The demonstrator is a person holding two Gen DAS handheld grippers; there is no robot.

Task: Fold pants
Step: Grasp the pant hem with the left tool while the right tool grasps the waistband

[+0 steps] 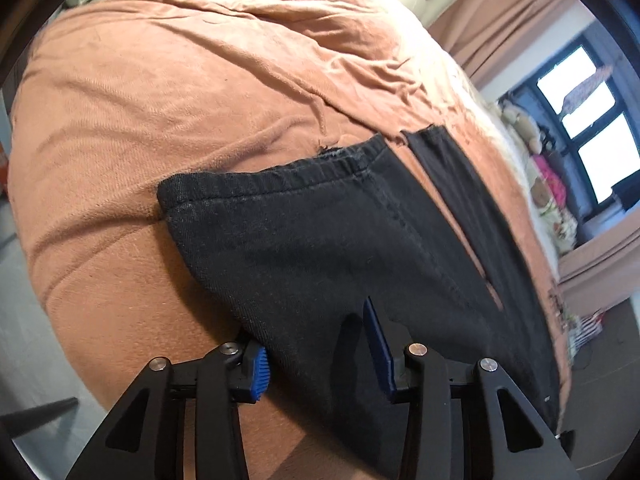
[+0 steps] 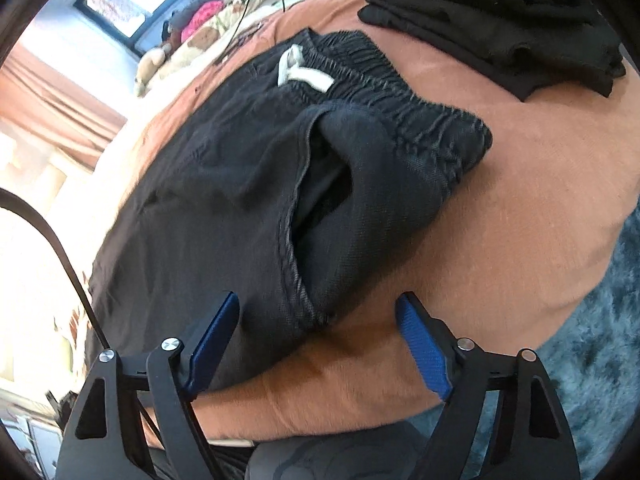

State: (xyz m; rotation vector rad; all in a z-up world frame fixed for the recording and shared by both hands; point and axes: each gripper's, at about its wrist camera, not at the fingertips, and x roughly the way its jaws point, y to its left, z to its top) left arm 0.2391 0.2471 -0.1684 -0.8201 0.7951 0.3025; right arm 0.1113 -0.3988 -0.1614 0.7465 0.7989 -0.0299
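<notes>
My black cotton pants [image 2: 256, 184] lie flat on the bed with the rust-orange blanket [image 1: 168, 96]. My left gripper [image 1: 320, 348] is down at the leg end, jaws open wide, with one blue pad [image 1: 260, 372] at the outer edge of the near leg and the other on top of the cloth. The two hems [image 1: 352, 160] lie just beside each other with a thin strip of blanket between them. Past the hems there is lots of bare blanket. My right gripper [image 2: 320, 320] is at the waist end, jaws open wide, over the bottom of the open side pocket [image 2: 320, 216]. The stretchy waistband [image 2: 404, 92] has a white drawstring [image 2: 300, 70]. A pile of folded black clothes [image 2: 500, 20] sits near the waistband, not touching. I can see no writing.
</notes>
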